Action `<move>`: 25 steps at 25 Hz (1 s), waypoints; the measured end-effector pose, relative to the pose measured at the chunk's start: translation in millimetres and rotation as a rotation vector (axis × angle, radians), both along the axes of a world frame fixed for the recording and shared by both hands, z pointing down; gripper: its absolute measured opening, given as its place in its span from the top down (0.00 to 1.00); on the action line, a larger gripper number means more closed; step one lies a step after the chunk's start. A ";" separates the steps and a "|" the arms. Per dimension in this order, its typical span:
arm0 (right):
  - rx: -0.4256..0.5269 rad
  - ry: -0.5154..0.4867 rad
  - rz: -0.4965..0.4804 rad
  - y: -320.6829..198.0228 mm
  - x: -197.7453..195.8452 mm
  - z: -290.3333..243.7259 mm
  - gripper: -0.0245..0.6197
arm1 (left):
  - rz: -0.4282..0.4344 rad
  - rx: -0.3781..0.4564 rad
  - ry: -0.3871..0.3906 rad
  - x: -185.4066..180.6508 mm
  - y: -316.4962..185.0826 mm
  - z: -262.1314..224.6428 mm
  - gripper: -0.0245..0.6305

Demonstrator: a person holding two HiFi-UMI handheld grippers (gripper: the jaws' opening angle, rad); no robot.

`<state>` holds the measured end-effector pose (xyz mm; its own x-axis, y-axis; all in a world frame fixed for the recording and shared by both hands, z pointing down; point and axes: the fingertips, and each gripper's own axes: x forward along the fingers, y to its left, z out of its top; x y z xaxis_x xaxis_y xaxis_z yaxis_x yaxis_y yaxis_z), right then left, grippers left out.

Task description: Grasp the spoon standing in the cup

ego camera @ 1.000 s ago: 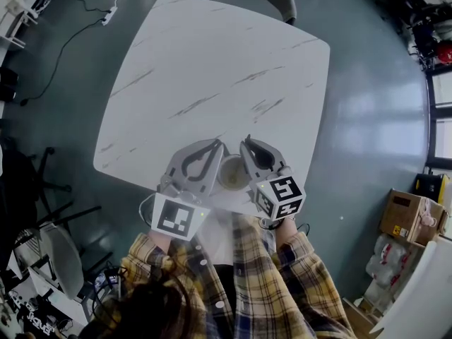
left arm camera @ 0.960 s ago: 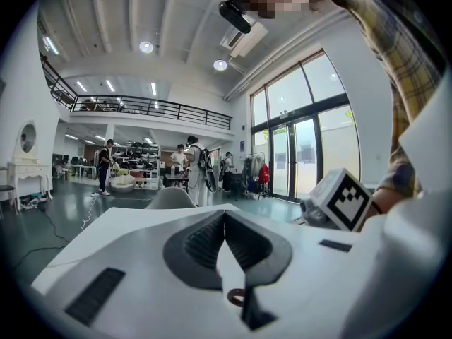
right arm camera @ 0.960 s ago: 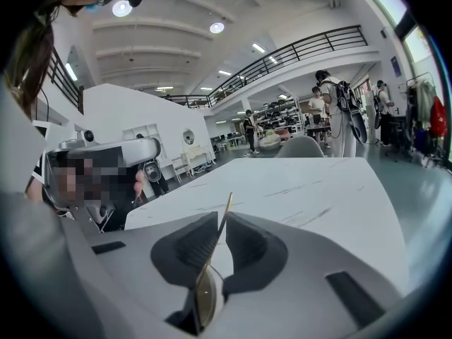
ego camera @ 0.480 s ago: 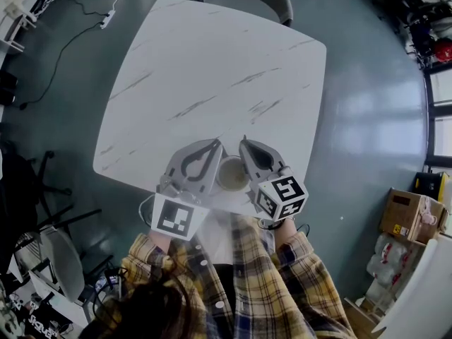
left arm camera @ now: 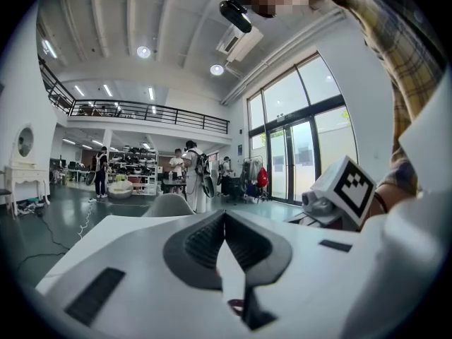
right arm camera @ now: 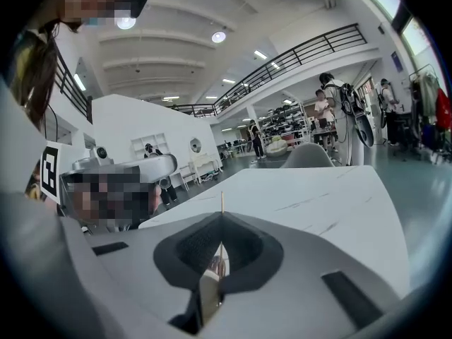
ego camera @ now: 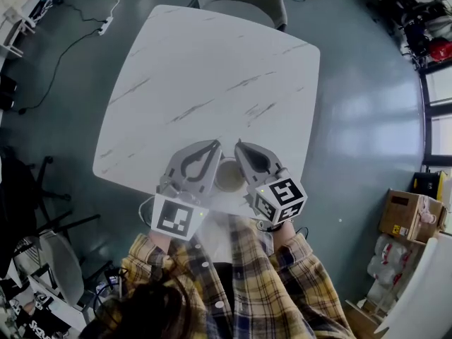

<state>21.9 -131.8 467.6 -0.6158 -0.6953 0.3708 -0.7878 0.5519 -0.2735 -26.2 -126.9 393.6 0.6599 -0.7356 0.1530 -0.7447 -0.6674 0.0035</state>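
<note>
Right gripper (right arm camera: 221, 216): in its own view the jaws are closed to a thin seam, w/ a slim golden rod pinched in that seam and sticking up past the tips. We take the rod for the handle of the spoon (right arm camera: 221, 202), so we judge the grasp is already made, or very nearly.

Left gripper (left arm camera: 224, 214): jaws together, nothing between them; it works on nothing.

Key relation: the spoon's long axis is upright and runs along the seam of the right gripper's jaws, so any lift should go straight up along the handle. In the head view the cup (ego camera: 227, 176) stands near the table (ego camera: 212, 69) edge closest to the person. It is between the two tools, the left gripper (ego camera: 215, 145) just beside it on one side and the right gripper (ego camera: 239, 145) on the other, tips leaning in over it.

Hard to make out: from the head view we cannot find the spoon at all, it is too thin and the grippers cover approx. half of the cup. The bowl of the spoon and the cup's inside are hidden. Whether the handle touches the rim, we cannot tell.
</note>
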 end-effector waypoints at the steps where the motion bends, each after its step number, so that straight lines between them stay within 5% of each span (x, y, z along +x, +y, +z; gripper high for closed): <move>1: 0.006 -0.001 -0.002 0.0 -0.5 -3.0 0.94 | 0.000 0.005 0.005 0.8 -0.3 -2.0 0.93; 25: 0.282 -0.033 -0.015 1.0 6.0 -134.0 0.94 | 0.043 0.103 0.035 20.7 -9.4 -53.9 0.93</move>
<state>27.9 -130.8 333.6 -0.6355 -0.7586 0.1437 -0.7720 0.6216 -0.1326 -5.4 -136.3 339.7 0.6947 -0.7173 0.0541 -0.7162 -0.6967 -0.0409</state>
